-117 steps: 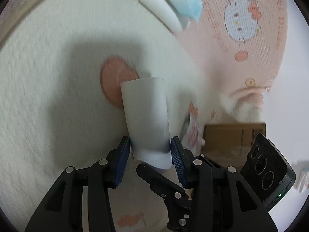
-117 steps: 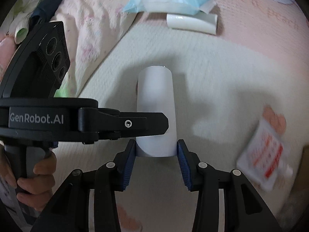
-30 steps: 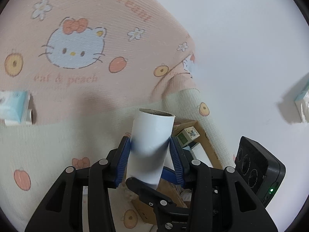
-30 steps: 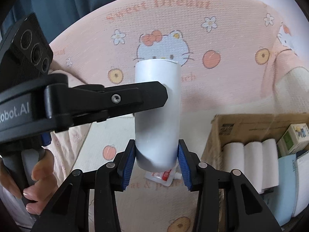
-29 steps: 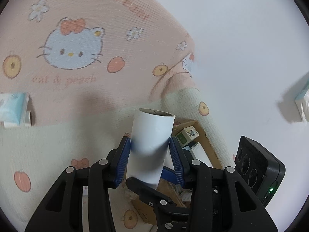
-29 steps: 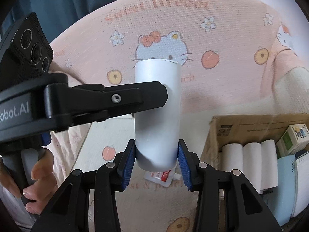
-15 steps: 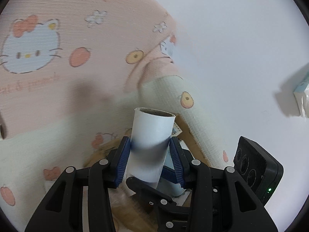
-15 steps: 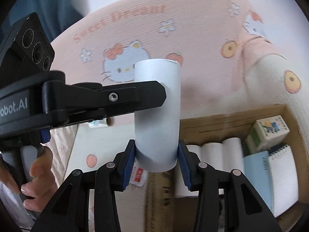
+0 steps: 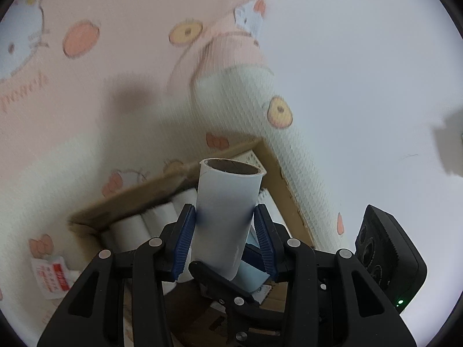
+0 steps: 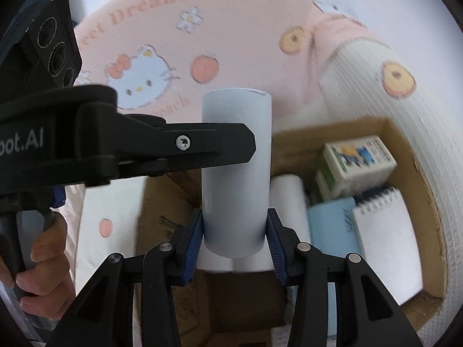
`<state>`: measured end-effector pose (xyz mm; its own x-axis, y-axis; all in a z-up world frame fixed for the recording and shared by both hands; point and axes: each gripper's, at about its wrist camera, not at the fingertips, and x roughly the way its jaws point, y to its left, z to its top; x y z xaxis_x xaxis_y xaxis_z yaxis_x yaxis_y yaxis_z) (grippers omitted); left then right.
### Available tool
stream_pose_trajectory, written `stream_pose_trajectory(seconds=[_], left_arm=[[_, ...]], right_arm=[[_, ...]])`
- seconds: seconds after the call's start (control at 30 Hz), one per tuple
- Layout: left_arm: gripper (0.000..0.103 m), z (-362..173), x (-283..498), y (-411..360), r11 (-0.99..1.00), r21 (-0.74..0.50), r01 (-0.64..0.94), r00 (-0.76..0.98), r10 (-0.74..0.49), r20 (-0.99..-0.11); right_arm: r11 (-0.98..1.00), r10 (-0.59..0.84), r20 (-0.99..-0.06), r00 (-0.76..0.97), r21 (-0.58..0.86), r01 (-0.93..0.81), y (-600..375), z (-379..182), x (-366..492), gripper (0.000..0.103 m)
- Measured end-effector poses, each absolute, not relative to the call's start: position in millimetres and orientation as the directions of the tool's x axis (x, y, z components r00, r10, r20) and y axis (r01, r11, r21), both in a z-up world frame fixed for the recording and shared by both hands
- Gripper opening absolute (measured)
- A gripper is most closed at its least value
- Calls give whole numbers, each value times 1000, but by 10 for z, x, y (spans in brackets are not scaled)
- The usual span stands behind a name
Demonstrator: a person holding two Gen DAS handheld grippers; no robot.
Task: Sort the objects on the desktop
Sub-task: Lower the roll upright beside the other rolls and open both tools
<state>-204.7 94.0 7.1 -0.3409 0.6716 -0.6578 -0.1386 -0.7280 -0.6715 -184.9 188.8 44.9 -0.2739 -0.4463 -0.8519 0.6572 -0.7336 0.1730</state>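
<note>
We hold one white paper roll with a brown cardboard core (image 9: 228,217) in both tools at once: the left hand-held gripper (image 9: 225,238) clamps its sides, and the right hand-held gripper (image 10: 234,241) pinches its lower end, so both are closed on it. The roll hangs above the open brown cardboard box (image 10: 405,156) that sits on the pink and cream cartoon-print blanket (image 10: 231,29).

We judge the sorting well along. The box already holds a row of white paper rolls (image 10: 286,193), a small green-and-white carton (image 10: 356,159), a light blue notebook (image 10: 332,225) and a white spiral notepad (image 10: 387,237). This roll is not yet set down. A small white sachet with red print (image 9: 55,274) lies outside, near the box's left corner, unsorted.
</note>
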Motion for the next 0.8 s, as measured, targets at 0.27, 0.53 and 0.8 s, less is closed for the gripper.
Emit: stream_pose_trajectory(seconds=[0.27, 0.53, 0.8], left_arm=[[45, -304, -2093, 1142, -778, -622, -93, -268, 621, -737], [45, -465, -2148, 1219, -790, -606, -88, -204, 610, -766], [45, -493, -2133, 1305, -812, -572, -119, -207, 584, -785]], right_arm=[[-741, -381, -903, -200, 169, 650, 1931, 142, -1987, 40], [-754, -354, -922, -160, 180, 632, 1978, 18, -2023, 40], [-755, -283, -940, -191, 96, 649, 2001, -18, -1936, 40]])
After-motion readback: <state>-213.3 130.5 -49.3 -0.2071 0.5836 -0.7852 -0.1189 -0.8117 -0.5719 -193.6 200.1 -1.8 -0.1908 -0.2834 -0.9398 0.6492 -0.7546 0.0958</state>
